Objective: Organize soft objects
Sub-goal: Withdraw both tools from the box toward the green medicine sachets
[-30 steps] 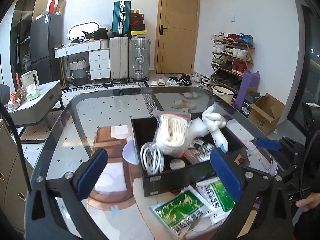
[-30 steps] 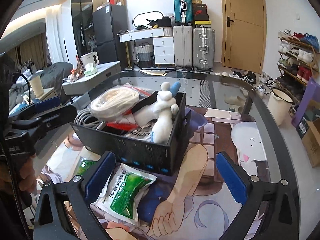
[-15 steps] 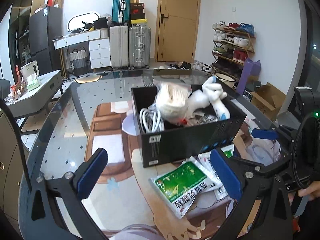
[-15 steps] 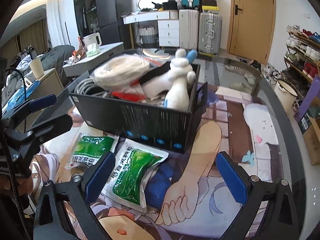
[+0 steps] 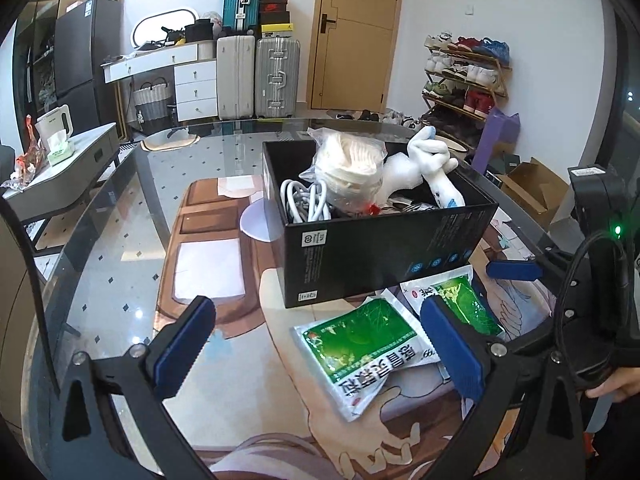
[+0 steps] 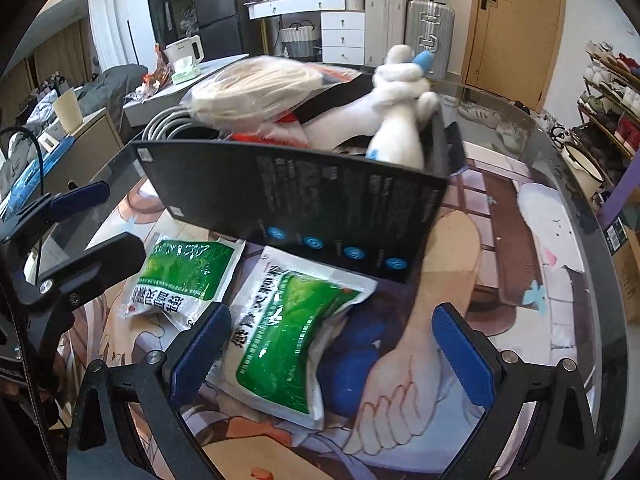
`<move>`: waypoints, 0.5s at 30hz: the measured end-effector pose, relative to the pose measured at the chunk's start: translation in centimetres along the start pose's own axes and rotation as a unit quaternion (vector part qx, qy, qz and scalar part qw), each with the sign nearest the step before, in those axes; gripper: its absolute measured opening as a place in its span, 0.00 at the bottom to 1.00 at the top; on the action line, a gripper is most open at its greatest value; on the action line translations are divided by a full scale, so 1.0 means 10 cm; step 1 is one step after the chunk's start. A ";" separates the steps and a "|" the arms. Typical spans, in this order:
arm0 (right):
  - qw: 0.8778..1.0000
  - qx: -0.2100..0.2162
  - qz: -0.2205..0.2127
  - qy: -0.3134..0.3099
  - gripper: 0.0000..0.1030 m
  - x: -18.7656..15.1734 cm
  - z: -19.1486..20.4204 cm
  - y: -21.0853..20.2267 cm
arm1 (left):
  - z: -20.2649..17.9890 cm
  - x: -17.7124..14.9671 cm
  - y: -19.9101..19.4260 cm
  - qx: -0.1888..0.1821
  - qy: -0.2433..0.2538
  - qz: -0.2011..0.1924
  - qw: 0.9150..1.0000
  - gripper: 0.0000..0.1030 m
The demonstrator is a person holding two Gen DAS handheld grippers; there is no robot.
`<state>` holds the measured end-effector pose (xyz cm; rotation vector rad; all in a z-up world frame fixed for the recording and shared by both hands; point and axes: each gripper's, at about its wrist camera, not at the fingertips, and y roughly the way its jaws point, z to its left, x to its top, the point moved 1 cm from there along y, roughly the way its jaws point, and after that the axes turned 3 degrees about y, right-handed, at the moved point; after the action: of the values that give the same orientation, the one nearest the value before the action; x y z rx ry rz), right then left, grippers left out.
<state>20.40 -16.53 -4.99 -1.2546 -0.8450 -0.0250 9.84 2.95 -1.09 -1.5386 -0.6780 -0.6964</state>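
Green packets (image 6: 292, 332) flat on desk (image 5: 120, 264) beside black box (image 5: 380, 248). Left fingers (image 5: 184, 356) apart, empty. Right fingers (image 6: 466, 354) likewise apart.

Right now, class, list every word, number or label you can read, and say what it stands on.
"感冒灵颗粒", as best it reads: on the green packet, seen upside down.
"99": at the same packet's white edge, partly hidden.
Black box: white print and stickers, too small to read.
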 end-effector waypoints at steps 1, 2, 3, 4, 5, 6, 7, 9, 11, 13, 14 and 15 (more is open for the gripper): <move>1.000 -0.001 0.002 -0.001 0.99 0.00 0.02 0.01 | 0.01 0.00 0.00 -0.001 -0.002 0.000 1.000 1.00; 1.000 -0.001 0.004 -0.002 0.99 0.00 0.03 0.03 | 0.01 0.01 0.00 -0.002 -0.002 0.000 1.000 1.00; 1.000 0.000 0.003 -0.001 0.99 0.00 0.04 0.04 | 0.01 0.01 0.00 -0.002 -0.003 0.001 1.000 1.00; 1.000 0.000 0.003 -0.001 0.99 0.00 0.05 0.05 | 0.02 0.00 0.00 -0.003 -0.004 0.001 1.000 1.00; 1.000 -0.001 0.003 -0.001 0.99 0.00 0.05 0.05 | 0.02 0.00 0.00 -0.004 -0.004 0.002 1.000 1.00; 1.000 -0.002 0.004 -0.002 0.99 0.00 0.05 0.06 | 0.02 0.00 0.01 -0.004 -0.004 0.003 1.000 1.00; 1.000 -0.002 0.004 -0.001 0.99 0.00 0.05 0.06 | 0.01 0.00 0.01 -0.004 -0.001 0.004 1.000 1.00; 1.000 -0.004 0.004 0.001 0.99 0.01 0.01 0.06 | -0.02 0.01 0.01 -0.003 0.004 0.005 1.000 1.00; 1.000 -0.005 0.006 0.003 0.99 0.01 -0.04 0.05 | -0.03 0.00 0.02 -0.003 0.008 0.006 1.000 1.00; 1.000 -0.007 0.008 0.006 0.99 0.00 -0.11 0.03 | -0.04 0.00 0.02 -0.003 0.011 0.007 1.000 1.00; 1.000 -0.008 0.009 0.008 0.99 0.00 -0.13 0.03 | -0.04 0.00 0.02 -0.004 0.011 0.007 1.000 1.00; 1.000 -0.009 0.011 0.009 0.99 0.00 -0.16 0.03 | -0.04 -0.01 0.02 -0.003 0.010 0.007 1.000 1.00</move>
<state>21.40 -17.74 -5.28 -1.2790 -0.8169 -0.0278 9.92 2.53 -1.22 -1.5392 -0.6499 -0.7039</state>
